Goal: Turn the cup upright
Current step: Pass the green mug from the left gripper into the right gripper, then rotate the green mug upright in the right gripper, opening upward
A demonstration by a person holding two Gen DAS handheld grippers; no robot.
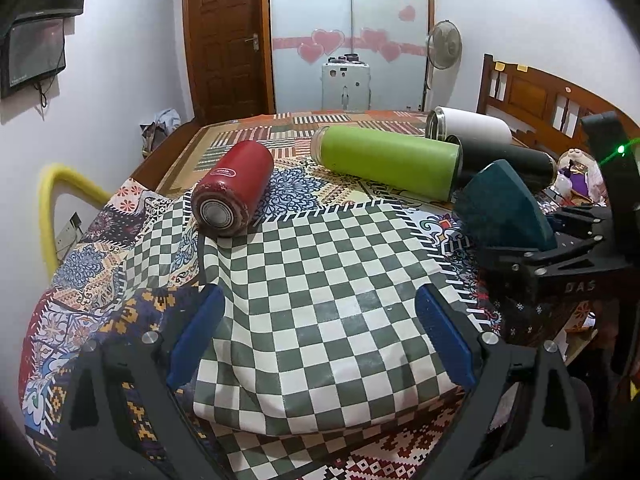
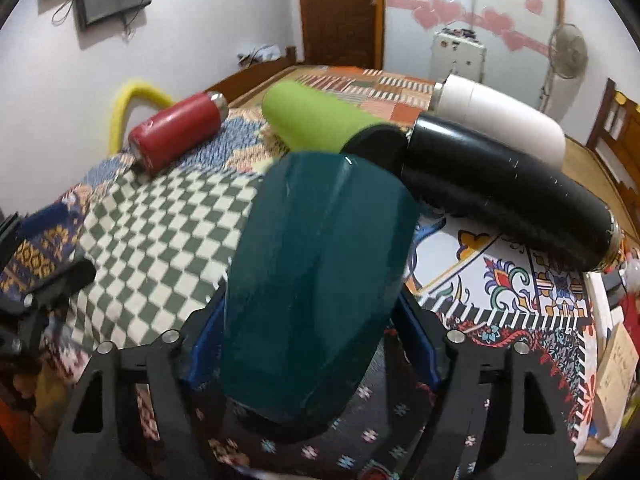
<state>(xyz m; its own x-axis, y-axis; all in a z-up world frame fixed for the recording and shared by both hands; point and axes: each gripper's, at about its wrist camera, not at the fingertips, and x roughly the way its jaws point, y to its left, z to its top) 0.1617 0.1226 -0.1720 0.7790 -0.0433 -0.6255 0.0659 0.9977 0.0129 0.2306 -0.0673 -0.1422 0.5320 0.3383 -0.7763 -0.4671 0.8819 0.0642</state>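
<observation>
A dark teal cup [image 2: 316, 280] fills the middle of the right wrist view, tilted, held between the blue pads of my right gripper [image 2: 308, 344], which is shut on it. The same cup [image 1: 504, 204] shows at the right of the left wrist view, held above the bedspread in my right gripper [image 1: 560, 248]. My left gripper [image 1: 320, 332] is open and empty, low over the checkered cloth [image 1: 320, 280], its blue pads [image 1: 200, 332] wide apart.
Several flasks lie on their sides on the bed: red [image 1: 234, 194], green [image 1: 388, 160], black [image 1: 508, 160] and white [image 1: 468, 126]. A yellow tube [image 1: 52, 208] curves at the left edge. A wooden headboard [image 1: 536, 96] is at the right.
</observation>
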